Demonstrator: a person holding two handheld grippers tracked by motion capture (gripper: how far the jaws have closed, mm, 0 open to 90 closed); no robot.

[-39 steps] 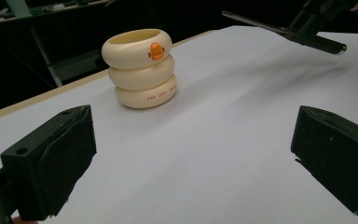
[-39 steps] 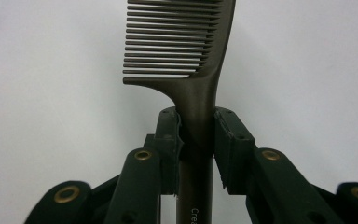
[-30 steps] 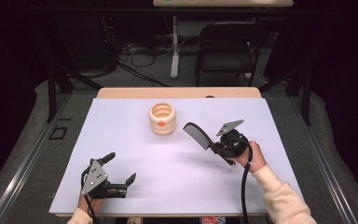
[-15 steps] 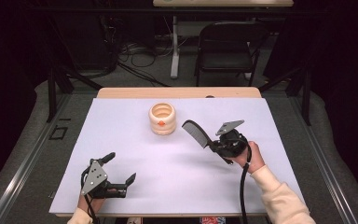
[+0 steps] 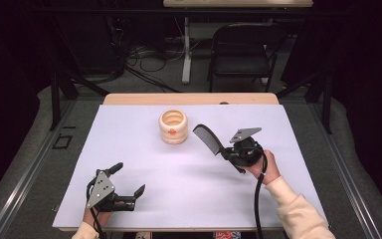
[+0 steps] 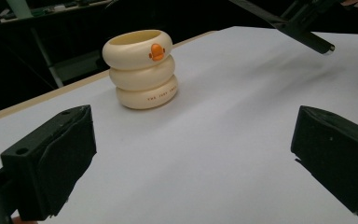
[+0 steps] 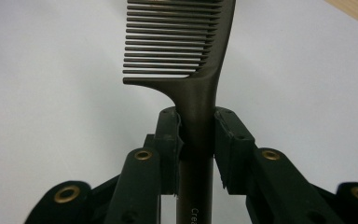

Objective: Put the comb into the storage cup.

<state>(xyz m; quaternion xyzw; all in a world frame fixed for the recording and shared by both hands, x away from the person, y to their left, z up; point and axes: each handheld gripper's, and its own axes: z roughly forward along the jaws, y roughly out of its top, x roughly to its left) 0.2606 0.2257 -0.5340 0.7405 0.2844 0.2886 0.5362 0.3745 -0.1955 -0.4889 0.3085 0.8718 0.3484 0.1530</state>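
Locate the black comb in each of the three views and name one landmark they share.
High view: the comb sits right of centre, held by the right gripper, teeth end pointing toward the cream holder.
Left gripper view: its handle end crosses the top right corner.
Right gripper view: it rises at centre, handle between the pads, teeth at top.
Shared landmark: the white table sheet.

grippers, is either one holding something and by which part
The right gripper holds a dark comb by its handle, just below the teeth, jaws clamped on both sides. The left gripper is open and holds nothing.
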